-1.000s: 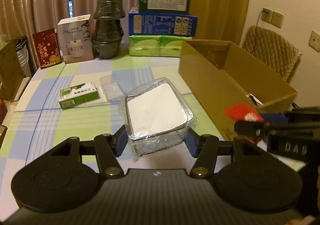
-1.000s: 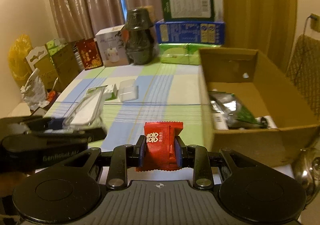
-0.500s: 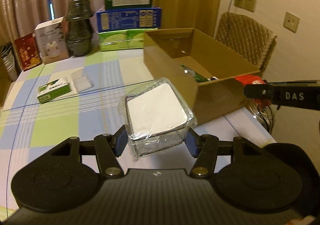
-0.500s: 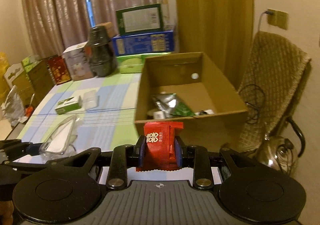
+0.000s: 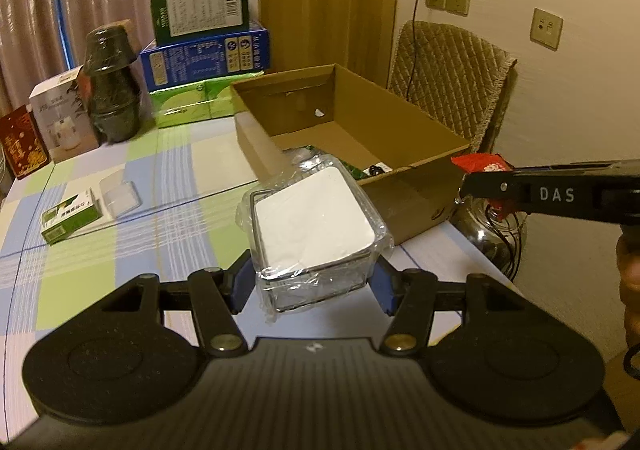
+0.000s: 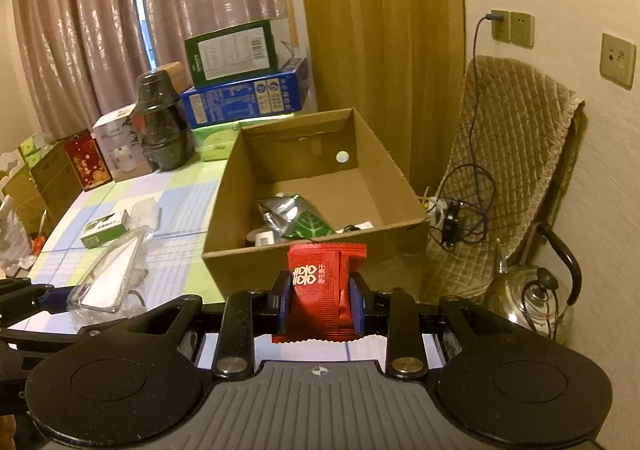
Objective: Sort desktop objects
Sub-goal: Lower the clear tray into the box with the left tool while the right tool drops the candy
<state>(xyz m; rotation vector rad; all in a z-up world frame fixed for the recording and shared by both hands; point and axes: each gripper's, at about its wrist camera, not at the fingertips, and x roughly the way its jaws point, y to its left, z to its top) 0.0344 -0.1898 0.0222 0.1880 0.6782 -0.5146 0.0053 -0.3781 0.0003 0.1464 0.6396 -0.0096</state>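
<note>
My left gripper (image 5: 312, 282) is shut on a clear plastic-wrapped box with a white top (image 5: 312, 226), held above the table just short of the open cardboard box (image 5: 424, 154). My right gripper (image 6: 320, 304) is shut on a red snack packet (image 6: 320, 286) in front of the cardboard box's near wall (image 6: 256, 270). In the left wrist view the right gripper (image 5: 480, 174) comes in from the right, the red packet (image 5: 480, 163) at its tip by the box's near right corner. Inside the box lie a silver-green pouch (image 6: 296, 220) and small items.
A green-white small box (image 5: 70, 216) and a clear plastic lid (image 5: 118, 196) lie on the checked tablecloth (image 5: 168, 170). Stacked cartons (image 5: 204, 50), a black wrapped pot (image 5: 112, 90) and a white carton (image 5: 60, 118) line the far edge. A padded chair (image 6: 512, 178) and kettle (image 6: 528, 298) stand right of the table.
Both grippers swung right toward the cardboard box, each keeping its grip. The box moved from the right side to the middle of both views; the chair and kettle came into sight.
</note>
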